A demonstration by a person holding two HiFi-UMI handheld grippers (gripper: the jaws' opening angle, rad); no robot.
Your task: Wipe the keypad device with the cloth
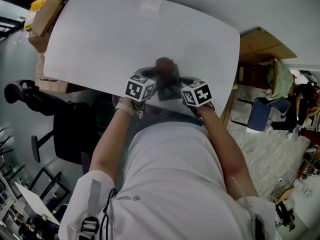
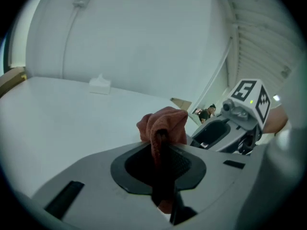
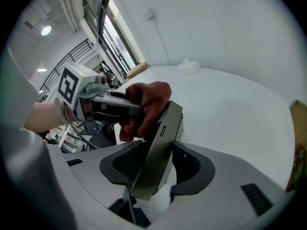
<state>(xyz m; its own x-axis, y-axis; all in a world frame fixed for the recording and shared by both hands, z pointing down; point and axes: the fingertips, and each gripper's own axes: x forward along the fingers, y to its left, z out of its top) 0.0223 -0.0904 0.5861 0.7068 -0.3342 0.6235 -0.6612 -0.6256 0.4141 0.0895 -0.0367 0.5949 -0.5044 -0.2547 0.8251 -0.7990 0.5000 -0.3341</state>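
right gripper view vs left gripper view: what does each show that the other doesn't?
Right only: device edge-on in the right hand-held gripper, windows. Left only: the left hand-held gripper seen along its jaws, shut on the cloth; a distant person. Both: cloth, table, white box, wall cable.

Cloth (image 2: 165, 123): rust-red fabric, soft, napped, matt.
Keypad device (image 3: 160, 143): smooth grey casing with a dull, metallic-looking sheen.
Table (image 1: 125, 39): white top, smooth, matt, faintly reflective.
Left gripper (image 2: 162, 150): grey plastic-looking shell, smooth, matt; jaw faces black, finely textured.
Right gripper (image 3: 154, 159): same grey matt shell, black textured jaw faces.
Boxes (image 1: 45, 19): brown cardboard, matt.
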